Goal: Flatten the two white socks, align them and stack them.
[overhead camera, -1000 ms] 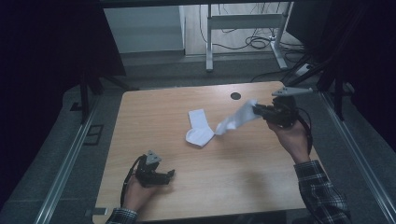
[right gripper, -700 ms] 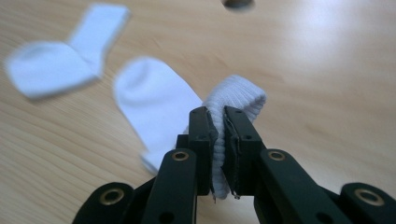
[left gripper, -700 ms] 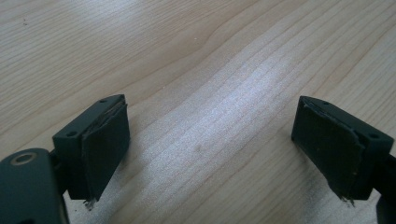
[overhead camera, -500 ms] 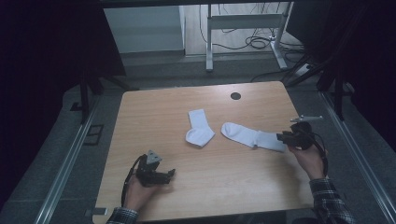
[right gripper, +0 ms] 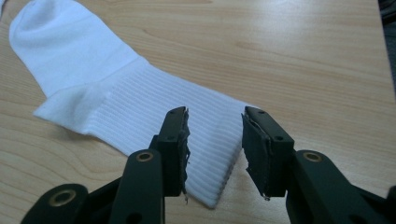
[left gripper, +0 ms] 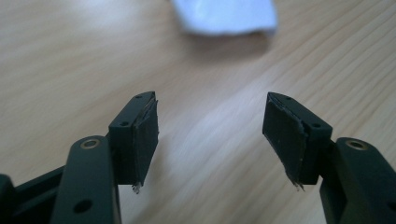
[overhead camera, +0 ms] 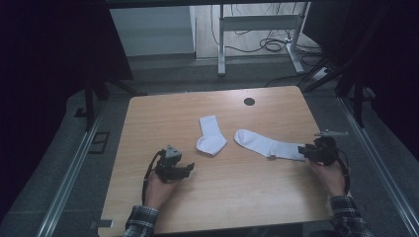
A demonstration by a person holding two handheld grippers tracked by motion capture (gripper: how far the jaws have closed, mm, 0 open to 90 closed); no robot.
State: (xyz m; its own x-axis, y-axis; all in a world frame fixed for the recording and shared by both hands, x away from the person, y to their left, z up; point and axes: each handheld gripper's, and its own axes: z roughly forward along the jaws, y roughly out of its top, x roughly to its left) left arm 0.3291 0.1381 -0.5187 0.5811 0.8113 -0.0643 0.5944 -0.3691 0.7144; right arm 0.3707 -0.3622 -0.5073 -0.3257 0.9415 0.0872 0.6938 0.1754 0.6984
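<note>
- High view: your right gripper (overhead camera: pixel 307 150) sits at the cuff end of the long white sock (overhead camera: pixel 269 144), which lies flat on the right half of the wooden table (overhead camera: pixel 217 202), toe pointing toward the middle. The second, folded sock (overhead camera: pixel 211 136) lies just left of it, apart from it. Your left gripper (overhead camera: pixel 184 169) hovers near the front left, short of the folded sock. Judging from this layout, the work is pairing the socks, so keep the long one flat as you let go.
- Left gripper view: the jaws have just been closing and stand partly apart, with only bare wood between them. The folded sock (left gripper: pixel 224 16) is a white blur at the top, well ahead of the fingertips (left gripper: pixel 140 135). Reopen wide before you advance, come in low over the table, and take the nearest edge through both layers.
- Right gripper view: the jaws stand a little apart astride the ribbed cuff (right gripper: pixel 210 154), and the pads (right gripper: pixel 180 149) don't appear to press it, so the sock is released. Back straight out along the cuff line, lifting slightly, so a pad's ragged edge doesn't snag the ribbing and drag the sock askew.
</note>
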